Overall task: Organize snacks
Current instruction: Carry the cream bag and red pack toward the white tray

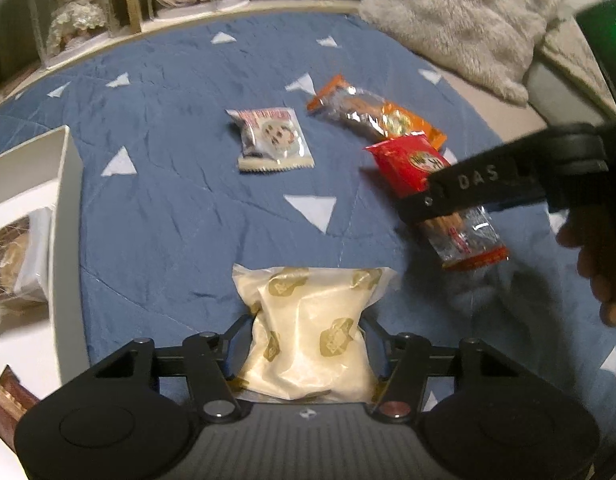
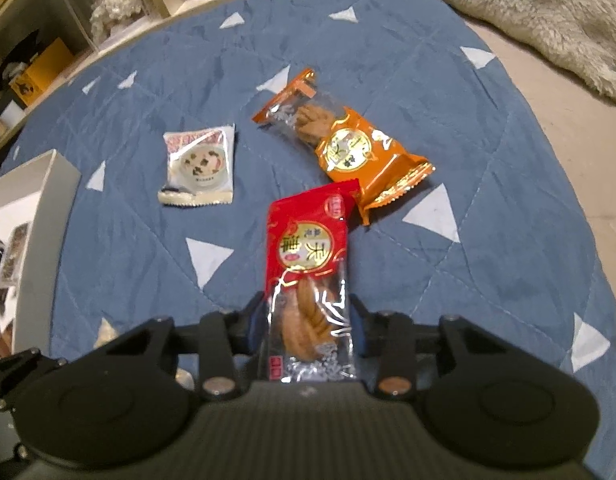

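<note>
- Left wrist view: the left gripper [image 1: 308,332] has its fingers closed on a cream packet [image 1: 308,320], just beside the white box [image 1: 66,240]. The soft wrapper could slide out if the grip is only on its loose edge. The white box already holds a wrapped pastry [image 1: 12,264].
- Right wrist view: the right gripper [image 2: 308,320] pinches the clear end of a red packet [image 2: 308,280], well apart from the white box [image 2: 40,232]. Its free end overlaps the orange packet [image 2: 347,148], so lifting may drag that one. A white cookie packet [image 2: 200,168] lies nearer the box.
</note>
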Demonstrator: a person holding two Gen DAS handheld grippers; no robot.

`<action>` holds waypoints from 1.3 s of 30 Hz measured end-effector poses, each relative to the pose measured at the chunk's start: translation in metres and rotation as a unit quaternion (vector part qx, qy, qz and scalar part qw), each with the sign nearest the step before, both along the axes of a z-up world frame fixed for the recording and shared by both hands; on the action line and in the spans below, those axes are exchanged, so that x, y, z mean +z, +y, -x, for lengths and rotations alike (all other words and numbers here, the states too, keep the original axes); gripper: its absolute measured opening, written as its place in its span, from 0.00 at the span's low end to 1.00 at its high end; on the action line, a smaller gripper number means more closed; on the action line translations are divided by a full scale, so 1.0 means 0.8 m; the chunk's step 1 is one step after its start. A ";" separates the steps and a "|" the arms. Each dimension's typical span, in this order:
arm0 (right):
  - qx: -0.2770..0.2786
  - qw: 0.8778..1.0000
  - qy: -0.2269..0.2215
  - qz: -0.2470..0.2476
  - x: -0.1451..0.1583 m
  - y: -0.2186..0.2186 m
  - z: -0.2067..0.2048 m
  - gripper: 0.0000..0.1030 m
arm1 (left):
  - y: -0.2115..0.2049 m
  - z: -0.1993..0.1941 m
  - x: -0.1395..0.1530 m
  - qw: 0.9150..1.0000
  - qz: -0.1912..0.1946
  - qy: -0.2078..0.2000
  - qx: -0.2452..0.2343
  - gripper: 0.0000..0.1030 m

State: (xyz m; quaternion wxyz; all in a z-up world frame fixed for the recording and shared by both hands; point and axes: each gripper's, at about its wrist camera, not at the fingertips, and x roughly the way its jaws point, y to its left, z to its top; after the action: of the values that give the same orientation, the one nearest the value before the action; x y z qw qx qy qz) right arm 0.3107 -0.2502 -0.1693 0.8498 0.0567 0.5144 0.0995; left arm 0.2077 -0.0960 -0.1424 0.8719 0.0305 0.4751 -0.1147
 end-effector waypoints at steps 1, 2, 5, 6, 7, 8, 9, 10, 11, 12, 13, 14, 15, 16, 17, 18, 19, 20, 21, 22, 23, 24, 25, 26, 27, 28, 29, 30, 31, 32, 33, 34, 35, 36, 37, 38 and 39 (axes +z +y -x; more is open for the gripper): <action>-0.002 1.000 -0.005 -0.003 0.004 -0.002 0.002 0.45 | 0.002 0.001 0.004 1.000 0.004 -0.004 0.002 0.57; -0.004 1.000 -0.010 -0.007 0.010 -0.005 0.007 0.45 | 0.004 0.002 0.008 1.000 0.009 -0.007 0.005 0.57; -0.010 0.999 -0.027 -0.022 0.026 -0.011 0.019 0.45 | 0.015 0.005 0.022 0.999 0.023 -0.019 0.015 0.57; -0.012 0.999 -0.034 -0.028 0.032 -0.013 0.023 0.45 | 0.019 0.007 0.027 0.999 0.026 -0.023 0.018 0.57; -0.013 0.999 -0.039 -0.032 0.036 -0.015 0.027 0.45 | 0.023 0.008 0.031 0.999 0.028 -0.027 0.022 0.57; -0.015 0.998 -0.044 -0.036 0.040 -0.016 0.030 0.45 | 0.028 0.010 0.036 0.999 0.030 -0.031 0.026 0.57; -0.017 0.998 -0.049 -0.041 0.045 -0.017 0.032 0.45 | 0.033 0.012 0.041 0.998 0.032 -0.036 0.032 0.57; -0.019 0.997 -0.053 -0.043 0.050 -0.017 0.035 0.45 | 0.037 0.013 0.045 0.998 0.034 -0.039 0.036 0.57; -0.020 0.997 -0.059 -0.047 0.055 -0.018 0.038 0.45 | 0.041 0.015 0.050 0.998 0.035 -0.042 0.041 0.57; -0.021 0.996 -0.063 -0.050 0.059 -0.018 0.042 0.45 | 0.046 0.016 0.055 0.997 0.036 -0.045 0.046 0.57; -0.022 0.996 -0.068 -0.055 0.062 -0.019 0.045 0.45 | 0.051 0.017 0.060 0.997 0.036 -0.048 0.051 0.57; -0.024 0.995 -0.072 -0.062 0.067 -0.019 0.048 0.45 | 0.055 0.018 0.064 0.997 0.036 -0.052 0.054 0.57; -0.025 0.994 -0.077 -0.069 0.071 -0.020 0.052 0.45 | 0.060 0.020 0.069 0.996 0.036 -0.056 0.057 0.57; -0.026 0.994 -0.080 -0.074 0.075 -0.019 0.054 0.45 | 0.064 0.022 0.075 0.996 0.037 -0.061 0.059 0.57; -0.026 0.993 -0.084 -0.078 0.077 -0.018 0.058 0.45 | 0.068 0.024 0.080 0.995 0.037 -0.065 0.061 0.57; -0.025 0.992 -0.090 -0.082 0.081 -0.016 0.062 0.45 | 0.073 0.026 0.084 0.995 0.036 -0.069 0.063 0.57; -0.024 0.992 -0.093 -0.085 0.084 -0.014 0.066 0.45 | 0.077 0.028 0.089 0.995 0.035 -0.072 0.065 0.57; -0.023 0.991 -0.097 -0.089 0.088 -0.012 0.070 0.45 | 0.081 0.030 0.094 0.994 0.034 -0.076 0.067 0.57; -0.021 0.990 -0.099 -0.093 0.092 -0.010 0.074 0.45 | 0.088 0.033 0.099 0.994 0.033 -0.079 0.070 0.57; -0.020 0.990 -0.102 -0.097 0.094 -0.007 0.076 0.45 | 0.094 0.034 0.103 0.993 0.033 -0.082 0.073 0.57; -0.018 0.989 -0.106 -0.102 0.098 -0.003 0.080 0.45 | 0.099 0.037 0.107 0.993 0.031 -0.084 0.076 0.57; -0.015 0.988 -0.109 -0.104 0.101 0.000 0.084 0.45 | 0.106 0.039 0.112 0.993 0.029 -0.086 0.079 0.57; -0.013 0.988 -0.113 -0.105 0.101 0.007 0.083 0.45 | 0.111 0.041 0.116 0.992 0.027 -0.088 0.081 0.57; -0.009 0.987 -0.117 -0.107 0.105 0.012 0.086 0.45 | 0.118 0.044 0.119 0.992 0.025 -0.090 0.085 0.57; -0.005 0.987 -0.120 -0.110 0.108 0.017 0.089 0.45 | 0.127 0.047 0.124 0.992 0.023 -0.092 0.088 0.57; -0.003 0.986 -0.123 -0.112 0.111 0.022 0.090 0.45 | 0.133 0.050 0.126 0.991 0.022 -0.094 0.091 0.57; 0.001 0.985 -0.126 -0.114 0.114 0.028 0.092 0.45 | 0.142 0.053 0.130 0.991 0.022 -0.095 0.095 0.57; 0.005 0.985 -0.129 -0.116 0.117 0.034 0.093 0.45 | 0.152 0.057 0.133 0.990 0.023 -0.097 0.103 0.57; 0.008 0.984 -0.131 -0.117 0.120 0.039 0.095 0.45 | 0.160 0.059 0.136 0.989 0.022 -0.098 0.107 0.57; 0.011 0.984 -0.133 -0.119 0.121 0.045 0.096 0.45 | 0.168 0.062 0.139 0.989 0.021 -0.098 0.111 0.57; 0.013 0.984 -0.134 -0.120 0.123 0.052 0.098 0.45 | 0.177 0.065 0.141 0.988 0.019 -0.100 0.115 0.57; 0.016 0.983 -0.135 -0.122 0.124 0.058 0.099 0.45 | 0.187 0.068 0.143 0.988 0.015 -0.102 0.118 0.57; 0.020 0.983 -0.134 -0.123 0.125 0.065 0.100 0.45 | 0.198 0.071 0.145 0.987 0.010 -0.104 0.124 0.57; 0.023 0.983 -0.134 -0.125 0.126 0.071 0.101 0.45 | 0.208 0.074 0.146 0.986 0.005 -0.106 0.130 0.57; 0.027 0.982 -0.134 -0.127 0.127 0.078 0.102 0.45 | 0.218 0.077 0.146 0.985 0.001 -0.107 0.136 0.57; 0.030 0.982 -0.134 -0.128 0.128 0.084 0.101 0.45 | 0.230 0.080 0.145 0.984 -0.002 -0.106 0.145 0.57; 0.033 0.982 -0.135 -0.128 0.129 0.092 0.101 0.45 | 0.242 0.083 0.144 0.983 -0.001 -0.104 0.153 0.57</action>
State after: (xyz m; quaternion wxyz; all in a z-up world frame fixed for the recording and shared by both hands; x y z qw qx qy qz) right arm 0.2298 -0.1769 -0.0657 0.8936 0.1335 0.3793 0.1993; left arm 0.1416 0.0974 -0.0268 0.9237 -0.0303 0.3811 0.0246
